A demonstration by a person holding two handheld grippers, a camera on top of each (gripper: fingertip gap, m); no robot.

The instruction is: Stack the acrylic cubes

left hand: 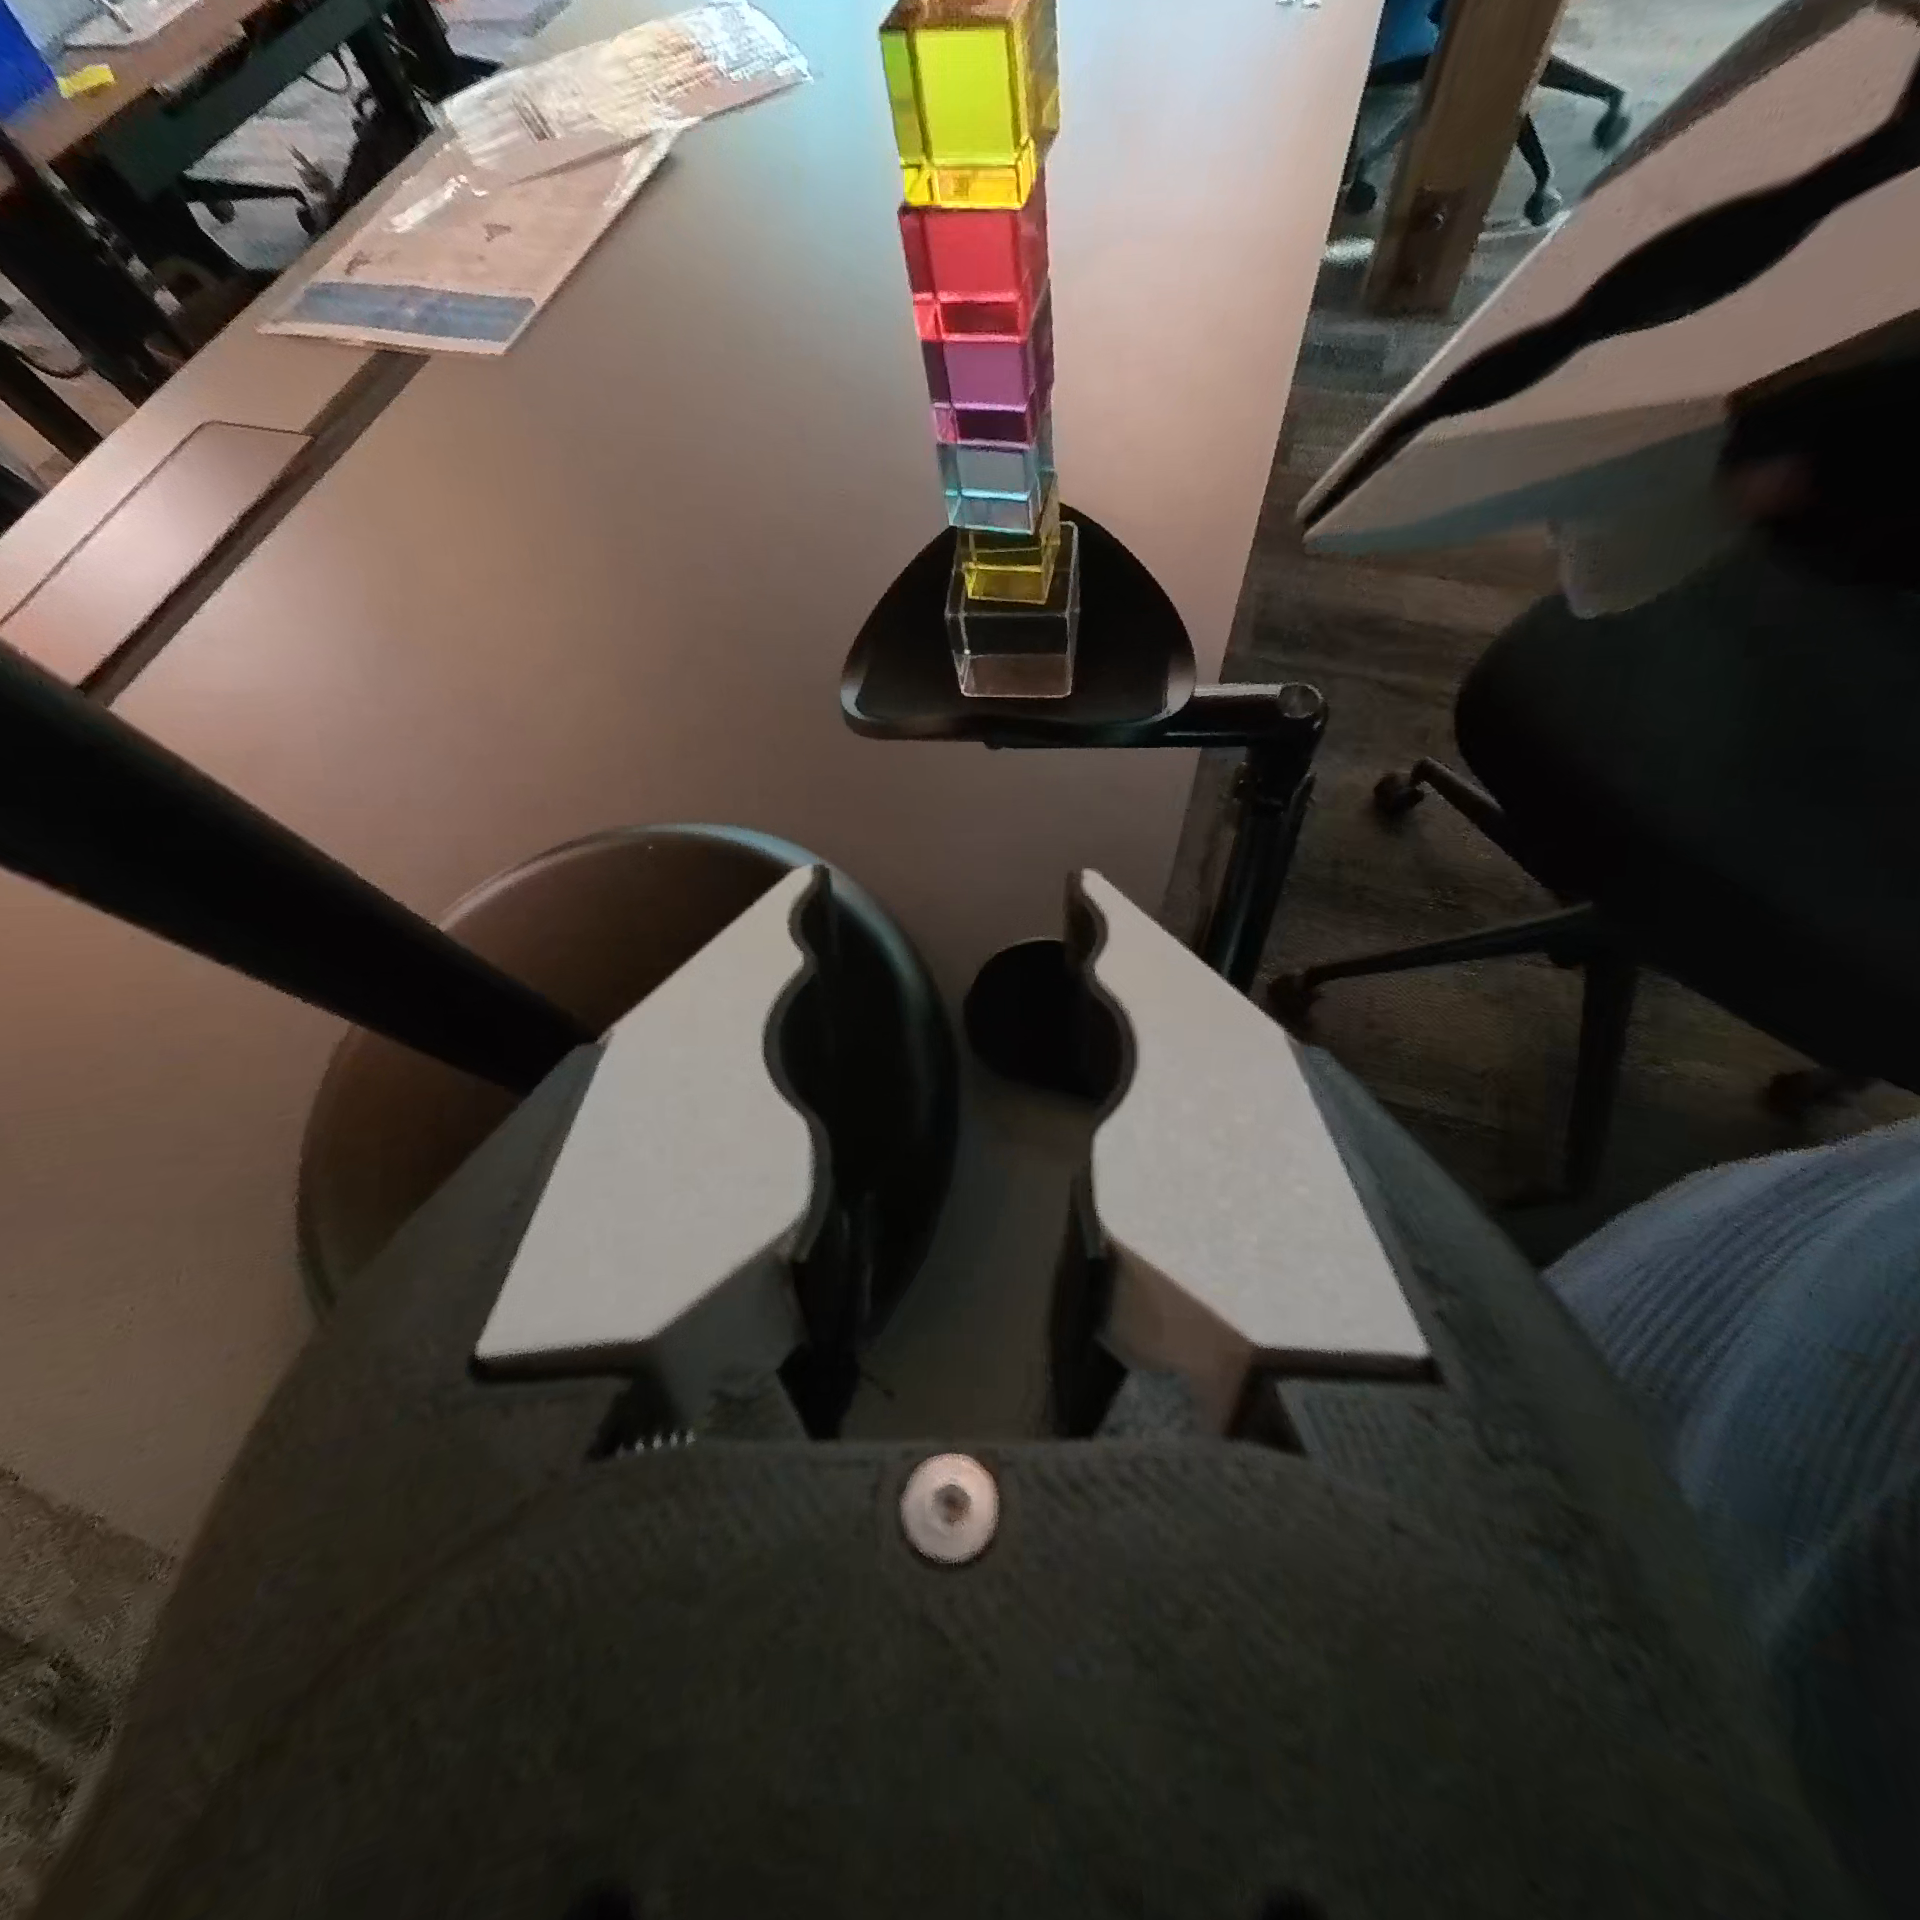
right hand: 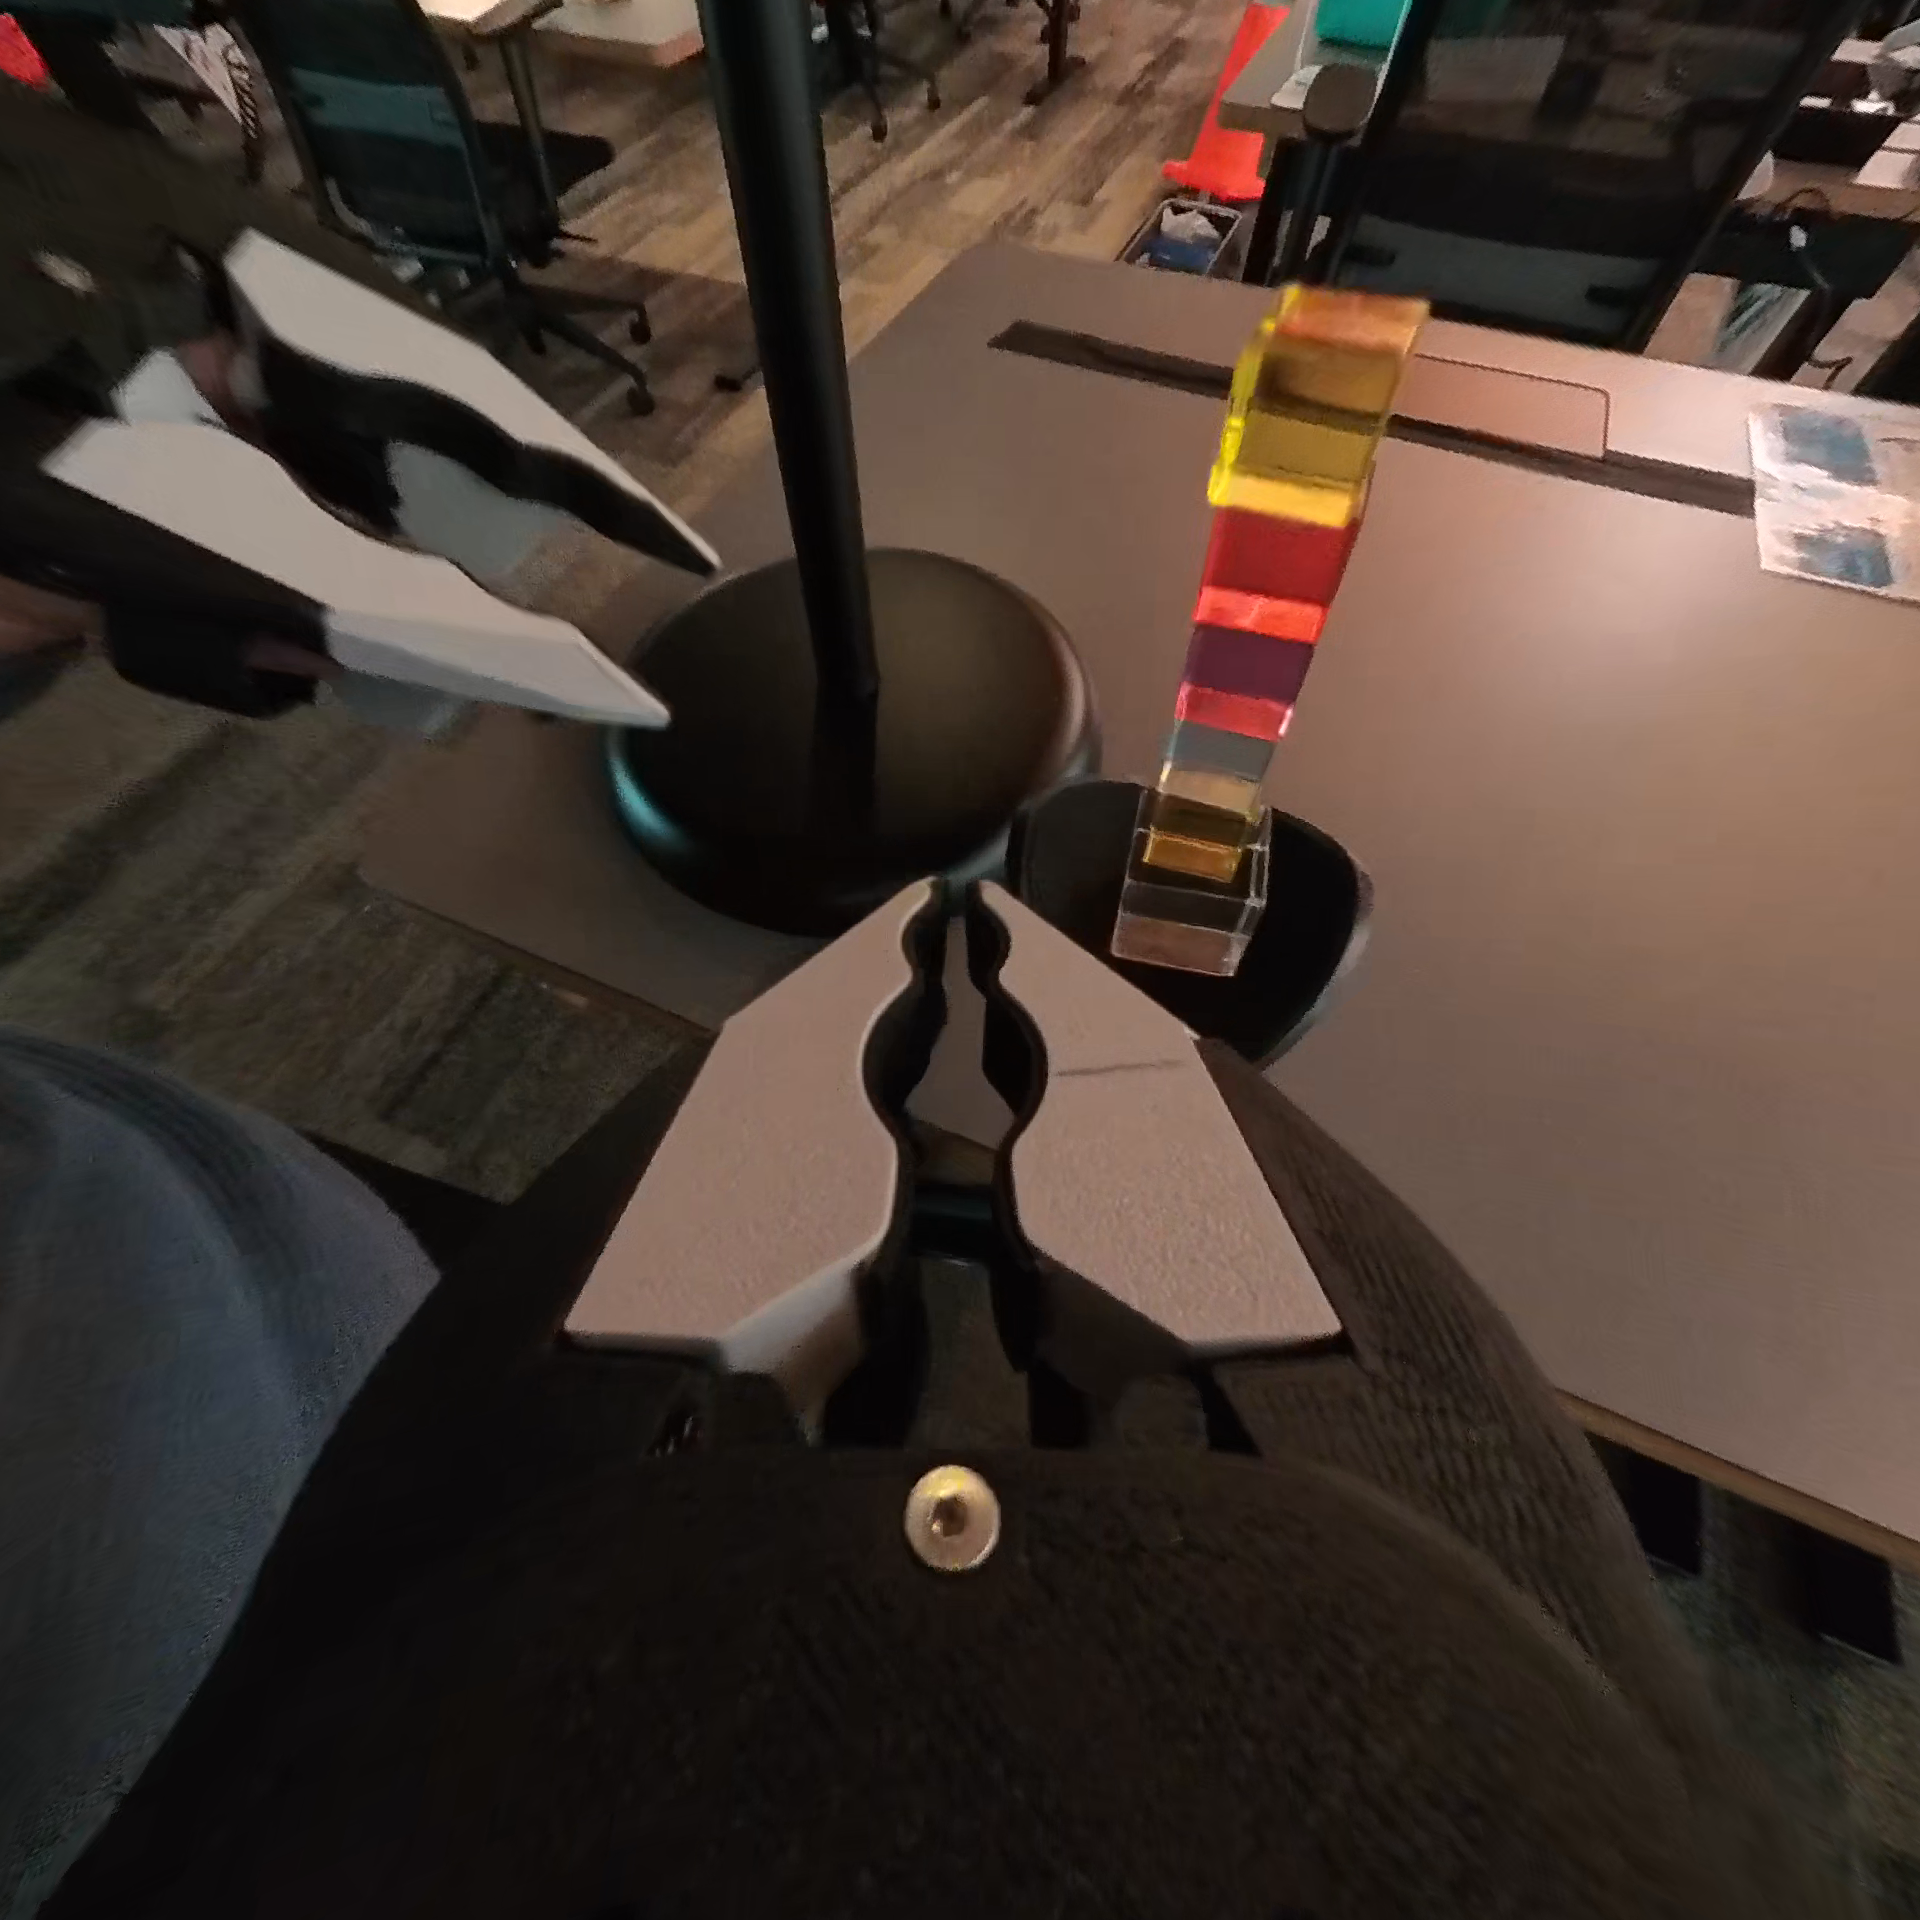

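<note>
The left tool has its fingers spread with nothing between them, above the near edge of the brown worktop. Under its left finger sits the round black base of a stand, whose dark pole crosses the lower left. Farther ahead a tower of see-through blocks stands upright on a small black tray held out by a clamp arm at the worktop's right edge; a clear block is lowest, then yellow, pale blue, purple, red and yellow-green. Plastic-wrapped papers lie far left. The right tool's fingers show at upper right, beside a black office chair.

In the right wrist view, the right tool is closed, tips almost meeting on nothing, just beside the tray. The block tower rises to its right, leaning slightly. The stand's pole and base stand behind, and the left tool hovers open at the left, apart from the tower.
</note>
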